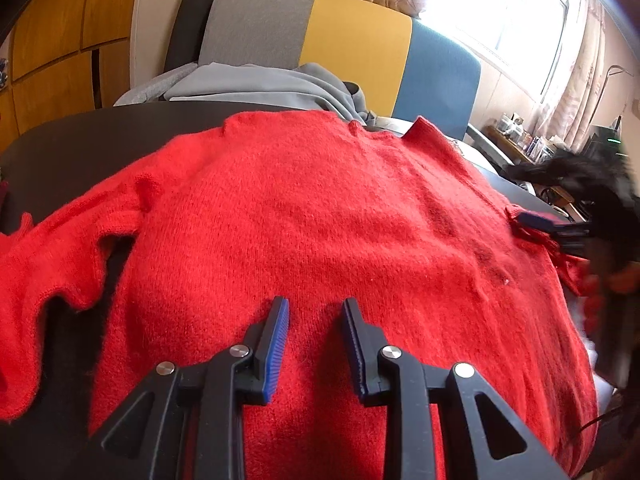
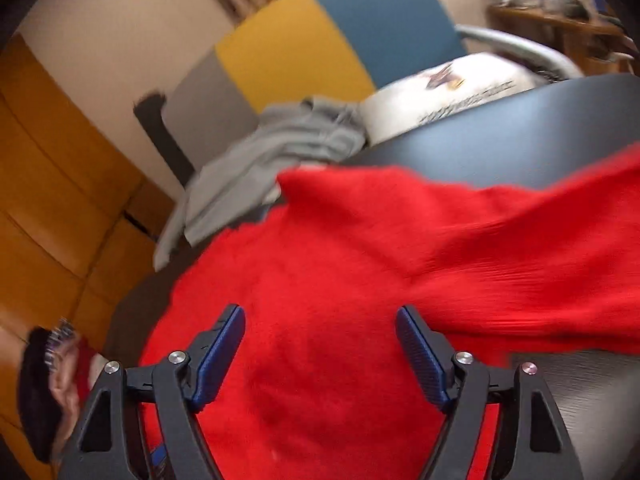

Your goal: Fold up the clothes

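From the left wrist, the red sweater (image 1: 320,220) is lying spread across the dark desk (image 1: 80,132); the left gripper (image 1: 316,312) is hovering with jaws apart.

From the right wrist, the right gripper (image 2: 320,320) is gaping wide over the sweater, gripping nothing. Folding seems barely begun; next probably calls for pinching a sleeve.

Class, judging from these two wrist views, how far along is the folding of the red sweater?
Done: the fuzzy red knitted sweater lies spread flat on the dark table. In hand: nothing; the left gripper and right gripper hover open above it. Left: every fold, plus the crumpled grey garment behind.
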